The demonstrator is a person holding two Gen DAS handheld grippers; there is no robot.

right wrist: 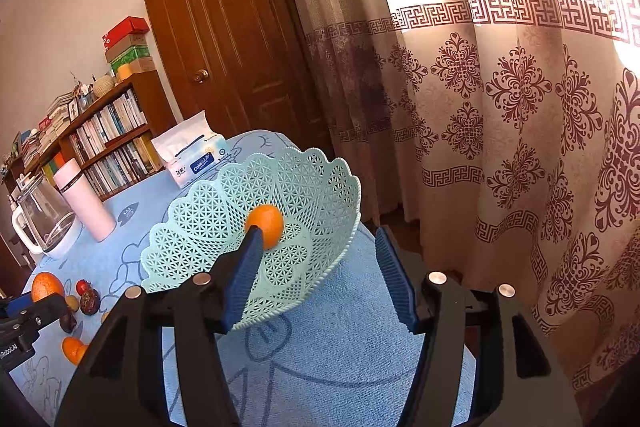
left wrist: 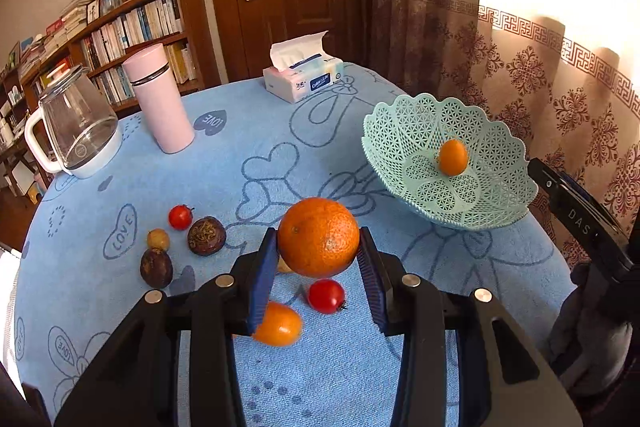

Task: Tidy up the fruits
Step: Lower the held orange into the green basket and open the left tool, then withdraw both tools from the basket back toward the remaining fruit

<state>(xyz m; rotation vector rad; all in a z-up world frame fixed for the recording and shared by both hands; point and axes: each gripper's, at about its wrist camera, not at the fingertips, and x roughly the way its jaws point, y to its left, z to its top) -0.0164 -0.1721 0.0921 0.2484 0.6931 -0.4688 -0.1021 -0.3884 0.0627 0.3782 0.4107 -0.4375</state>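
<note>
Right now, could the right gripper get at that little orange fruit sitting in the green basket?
Probably yes. The right gripper is open and empty, hanging just above the basket, which has no lid. The small orange fruit lies alone in the basket's middle, close to one fingertip, with nothing over it.

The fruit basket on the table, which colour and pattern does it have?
The fruit basket is pale mint green, with openwork lattice and scalloped rim; right wrist view shows it best.
</note>
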